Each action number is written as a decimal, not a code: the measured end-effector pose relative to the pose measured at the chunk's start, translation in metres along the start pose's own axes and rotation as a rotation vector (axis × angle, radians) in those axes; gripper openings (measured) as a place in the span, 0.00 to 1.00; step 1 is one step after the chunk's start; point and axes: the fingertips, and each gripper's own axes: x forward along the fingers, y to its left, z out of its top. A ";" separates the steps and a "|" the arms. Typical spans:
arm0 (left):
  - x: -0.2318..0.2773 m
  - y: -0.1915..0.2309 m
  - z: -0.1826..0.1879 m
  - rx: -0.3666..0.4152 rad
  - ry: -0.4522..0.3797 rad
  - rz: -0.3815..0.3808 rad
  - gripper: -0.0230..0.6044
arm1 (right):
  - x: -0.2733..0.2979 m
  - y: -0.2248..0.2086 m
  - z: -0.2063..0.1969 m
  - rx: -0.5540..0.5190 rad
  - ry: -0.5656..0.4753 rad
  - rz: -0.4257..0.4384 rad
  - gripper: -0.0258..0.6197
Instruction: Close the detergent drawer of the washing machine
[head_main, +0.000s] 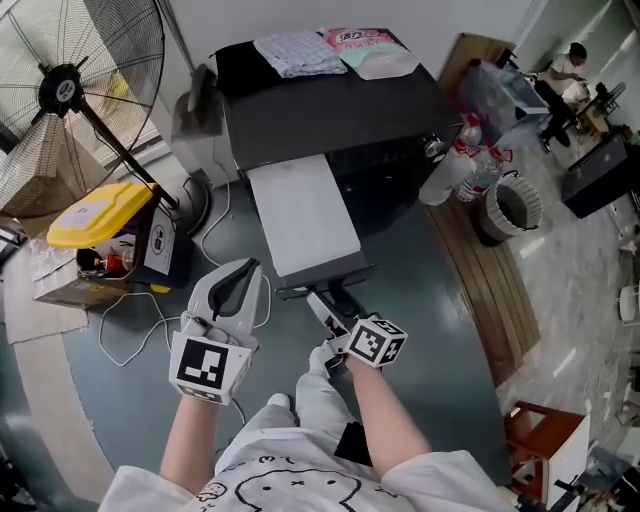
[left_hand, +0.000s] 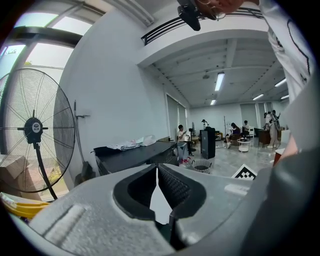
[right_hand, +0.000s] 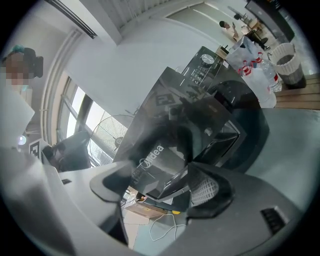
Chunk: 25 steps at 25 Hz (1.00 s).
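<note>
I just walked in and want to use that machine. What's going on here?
A person with a gripper in each hand stands over the dark grey washing machine. Its long pale detergent drawer with a dark front is pulled out toward them. The right gripper is at the drawer's front, with its jaws apart on either side of it. The left gripper is shut and empty, held off to the left. The drawer is not yet closed.
</note>
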 end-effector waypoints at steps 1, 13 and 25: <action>0.001 0.001 0.002 0.000 -0.001 0.005 0.06 | 0.001 0.000 0.000 0.002 0.005 0.000 0.56; 0.029 0.023 0.026 -0.001 -0.040 0.074 0.06 | 0.021 -0.002 0.011 0.008 0.052 0.008 0.56; 0.059 0.028 0.034 -0.010 -0.044 0.114 0.06 | 0.036 -0.004 0.016 -0.004 0.134 0.030 0.56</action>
